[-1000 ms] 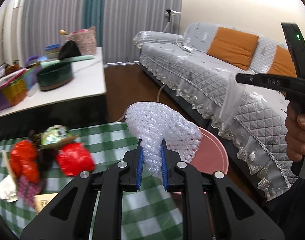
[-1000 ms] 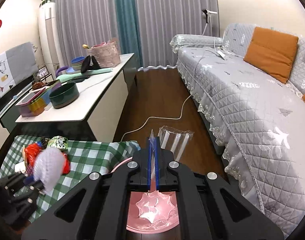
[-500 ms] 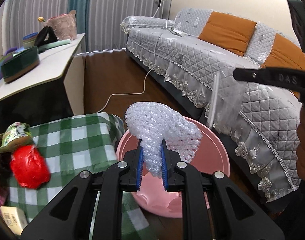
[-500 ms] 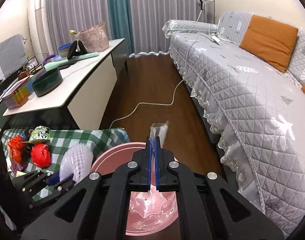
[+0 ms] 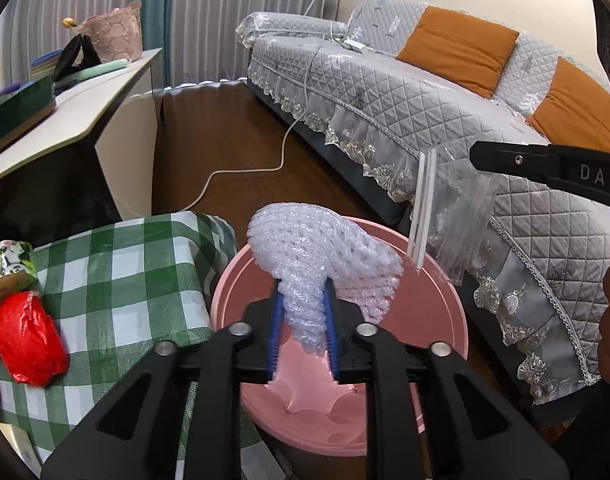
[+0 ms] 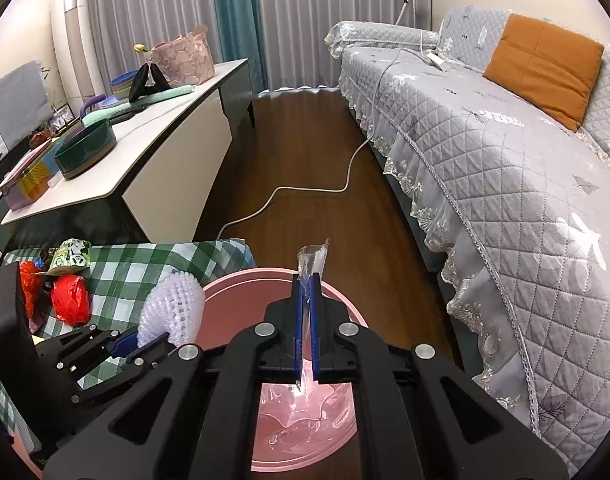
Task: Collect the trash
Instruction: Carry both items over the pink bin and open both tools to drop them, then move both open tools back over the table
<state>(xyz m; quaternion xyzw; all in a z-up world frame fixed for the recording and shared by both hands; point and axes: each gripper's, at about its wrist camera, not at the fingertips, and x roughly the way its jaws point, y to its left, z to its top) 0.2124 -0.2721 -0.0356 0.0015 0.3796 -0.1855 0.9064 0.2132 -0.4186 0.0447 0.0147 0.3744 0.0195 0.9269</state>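
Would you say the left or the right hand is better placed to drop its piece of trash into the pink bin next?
Left, probably: its jaws have just been opening on the foam net, which hangs over the pink bin. The clear bag sits nearer the rim.

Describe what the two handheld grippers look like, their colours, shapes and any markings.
Both are black plastic tools. The left gripper has two angular black linkage arms with triangular cut-outs, round silver pivot screws and blue ribbed pads lining its fingers. The right gripper is built the same way; seen side-on from the left wrist view, its flat black finger carries pale lettering reading "DAS", cut off by the frame's edge.
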